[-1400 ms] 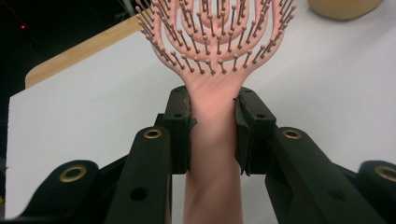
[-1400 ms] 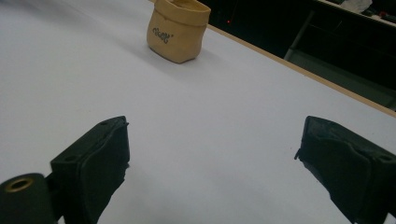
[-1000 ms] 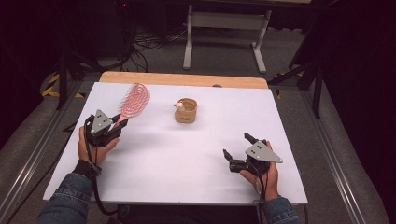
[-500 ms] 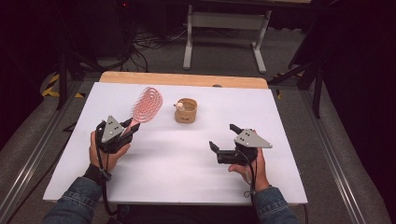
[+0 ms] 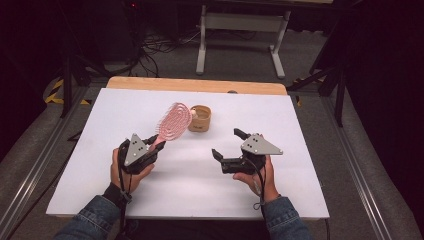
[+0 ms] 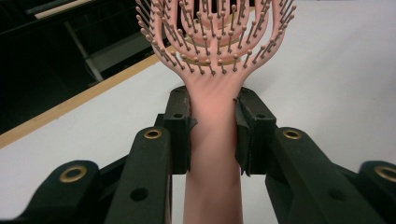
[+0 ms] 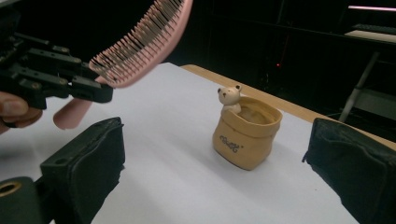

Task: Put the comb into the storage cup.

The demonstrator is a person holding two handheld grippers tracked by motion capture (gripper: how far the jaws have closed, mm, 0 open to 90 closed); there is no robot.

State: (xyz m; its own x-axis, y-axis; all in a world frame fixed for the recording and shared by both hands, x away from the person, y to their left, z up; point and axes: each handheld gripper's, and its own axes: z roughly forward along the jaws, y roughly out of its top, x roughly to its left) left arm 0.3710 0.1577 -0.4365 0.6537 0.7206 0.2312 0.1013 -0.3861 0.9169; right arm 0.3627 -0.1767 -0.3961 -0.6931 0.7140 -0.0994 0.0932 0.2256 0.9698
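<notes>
Your left gripper (image 5: pixel 150 145) pinches the brush (image 5: pixel 172 123) by its pink handle — in the left gripper view both pads (image 6: pixel 180 130) press flat against the neck just below the bristle head. You hold the brush off the table (image 5: pixel 310 165), tilted up and away from you, with its head hanging just beside the cup (image 5: pixel 200 118) and near its rim on the left.

Your right gripper (image 5: pixel 231 146) hovers over the table to the right, jaws spread wide and empty. In the right gripper view the cup (image 7: pixel 246 135) sits between the two black pads (image 7: pixel 88 163) but well ahead of them, nothing touching. It is a small tan pot shaped like a sack, with a little bear figure at its rim, standing upright near the middle of the table toward the far edge.

By the look of it, you are in the carrying step: brush in hand, heading for the cup. The next move probably calls for turning the brush so one end points down into the mouth — the bear crowds one side, so aim for the open side. The cup looks light and could tip, so steadying it with your right gripper would help.
</notes>
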